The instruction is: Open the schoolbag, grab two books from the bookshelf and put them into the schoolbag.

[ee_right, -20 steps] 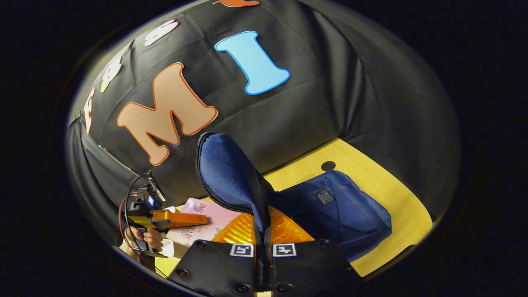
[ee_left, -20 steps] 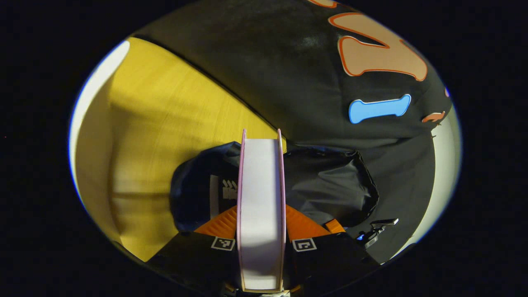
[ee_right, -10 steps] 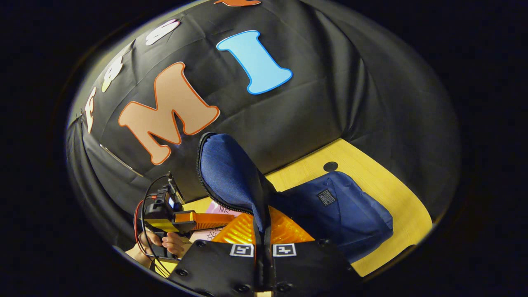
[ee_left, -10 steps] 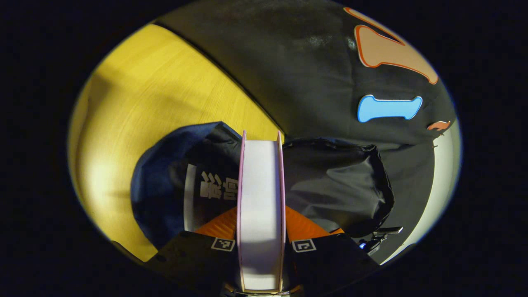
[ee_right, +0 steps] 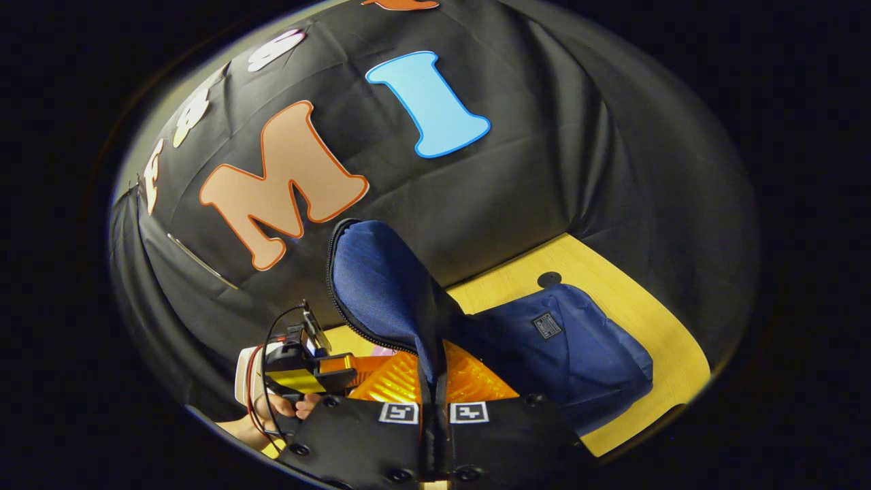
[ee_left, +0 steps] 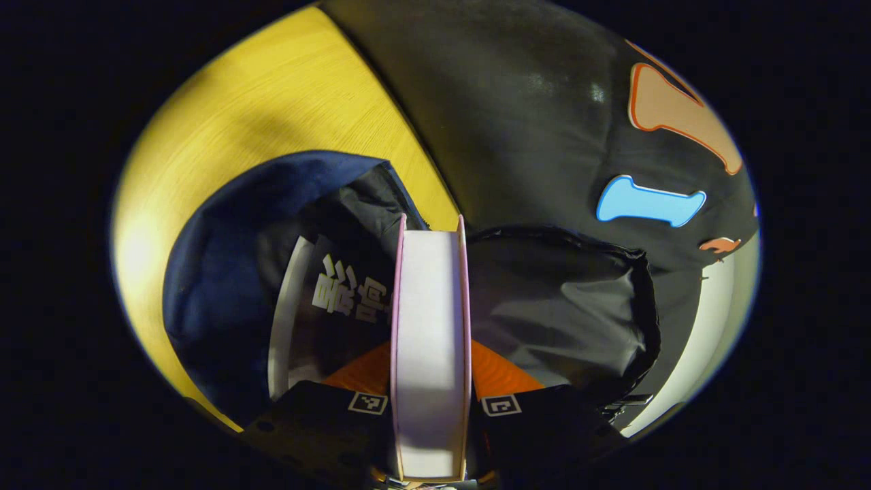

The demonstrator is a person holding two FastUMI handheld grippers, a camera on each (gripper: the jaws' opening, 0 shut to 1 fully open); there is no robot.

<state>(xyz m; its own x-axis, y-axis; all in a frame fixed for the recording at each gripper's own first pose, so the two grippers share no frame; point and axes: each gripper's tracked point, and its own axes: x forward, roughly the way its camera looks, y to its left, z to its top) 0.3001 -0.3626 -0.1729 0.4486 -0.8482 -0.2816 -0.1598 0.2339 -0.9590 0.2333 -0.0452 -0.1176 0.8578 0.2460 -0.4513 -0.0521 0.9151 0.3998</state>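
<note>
The blue schoolbag (ee_right: 571, 347) lies on the yellow table with its mouth open. My right gripper (ee_right: 434, 364) is shut on the bag's blue flap (ee_right: 378, 286) and holds it upright. My left gripper (ee_left: 430, 350) is shut on a pink-covered book (ee_left: 430, 320), white page edge facing me, just above the bag's opening. Inside the bag (ee_left: 218, 265), against the black lining, lies a dark book (ee_left: 340, 299) with white characters. The flap's black lining (ee_left: 558, 306) hangs to the right of the pink book. In the right gripper view the left gripper (ee_right: 343, 364) and a hand (ee_right: 286, 407) sit beside the flap.
The yellow wooden table (ee_left: 272, 95) runs to the black cloth wall behind the bag. A small black round mark (ee_right: 548, 279) lies on the table beyond the bag. Bare table (ee_right: 653, 340) shows to the right of the bag.
My left gripper has carried the pink book toward the bag's opening, which now looms larger with the dark book showing inside. The right gripper keeps holding the flap up.
</note>
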